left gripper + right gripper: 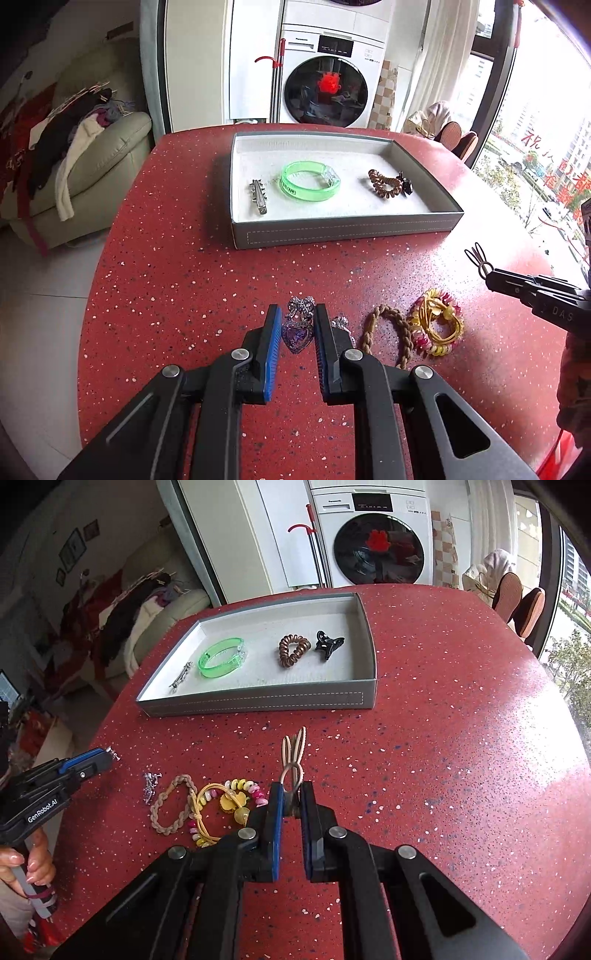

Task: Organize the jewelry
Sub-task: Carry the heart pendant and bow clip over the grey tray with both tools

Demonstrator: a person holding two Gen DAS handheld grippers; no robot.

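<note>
Red speckled table (166, 258); grey tray (343, 230), white lining; green bangle (308, 181); copper coil tie (294, 650); black claw clip (328, 643); tan braid (173, 805); purple brooch (295, 332).

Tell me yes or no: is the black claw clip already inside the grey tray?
Yes, the black claw clip lies on the white lining inside the grey tray, just right of the brown spiral hair tie.

Red speckled table top (155, 258), stone-like and polished, throwing glare near the window. The tray (332, 229) shows matt grey stitched walls and a white fuzzy lining. Inside it, a translucent glossy green plastic bangle (310, 181) and a shiny metal hair clip (258, 196). A sparkly rhinestone metal brooch (297, 325) glints; the braided bracelet (173, 808) looks like matt woven cord.
</note>
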